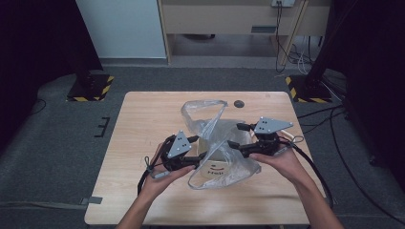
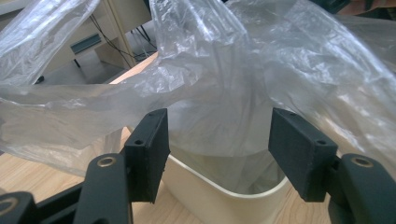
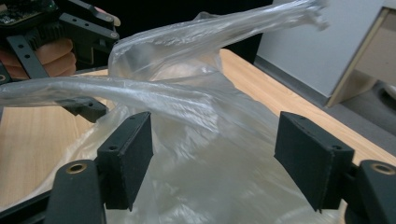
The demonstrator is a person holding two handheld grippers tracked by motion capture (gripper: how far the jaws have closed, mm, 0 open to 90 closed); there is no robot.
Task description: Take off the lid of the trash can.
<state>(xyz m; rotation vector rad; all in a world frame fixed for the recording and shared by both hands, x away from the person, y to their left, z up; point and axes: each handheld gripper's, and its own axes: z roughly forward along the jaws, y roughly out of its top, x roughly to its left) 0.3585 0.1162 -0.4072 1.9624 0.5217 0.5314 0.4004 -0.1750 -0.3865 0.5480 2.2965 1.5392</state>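
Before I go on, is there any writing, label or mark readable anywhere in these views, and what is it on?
Red print on the side of the cream tub, seen through the clear plastic bag in the high view: a curved red mark with a short red word under it, too blurred to read.
Yellow and black hazard stripes on the stand bases: a marking, no words.
Nothing else legible on the table or on the grippers.
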